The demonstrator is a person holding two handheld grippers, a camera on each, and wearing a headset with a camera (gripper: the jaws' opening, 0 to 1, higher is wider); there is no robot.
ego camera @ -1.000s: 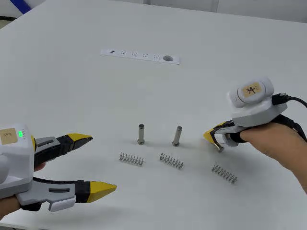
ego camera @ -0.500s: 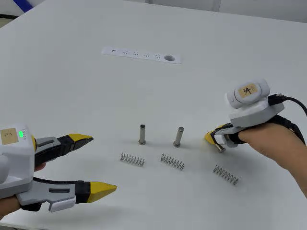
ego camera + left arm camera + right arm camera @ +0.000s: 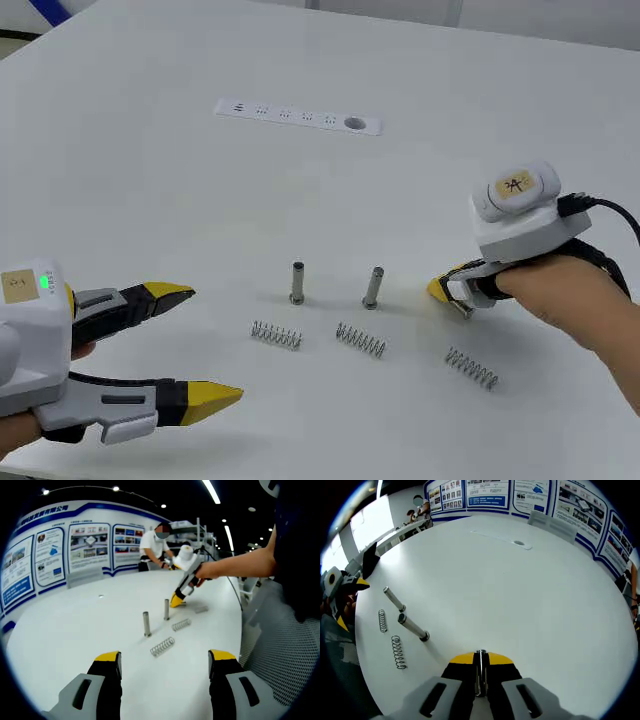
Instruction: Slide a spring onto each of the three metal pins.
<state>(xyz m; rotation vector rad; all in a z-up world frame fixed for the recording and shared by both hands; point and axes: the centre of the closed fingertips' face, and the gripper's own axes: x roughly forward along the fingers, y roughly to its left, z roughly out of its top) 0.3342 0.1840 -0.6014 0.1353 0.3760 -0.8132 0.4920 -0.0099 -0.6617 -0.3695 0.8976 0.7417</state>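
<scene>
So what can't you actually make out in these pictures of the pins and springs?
Head view: third silver metal pin mostly hidden inside the right gripper's shut yellow-tipped jaws.
Left gripper view: farthest coiled steel spring too small and blurred to count coils.
Left gripper view: blue-and-white wall posters, print too small to read.

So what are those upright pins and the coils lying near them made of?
The left pin and middle pin look like smooth grey steel, with a pale sheen down each side. The left spring, middle spring and right spring look like thin silvery wire. Exact metal unclear.
</scene>
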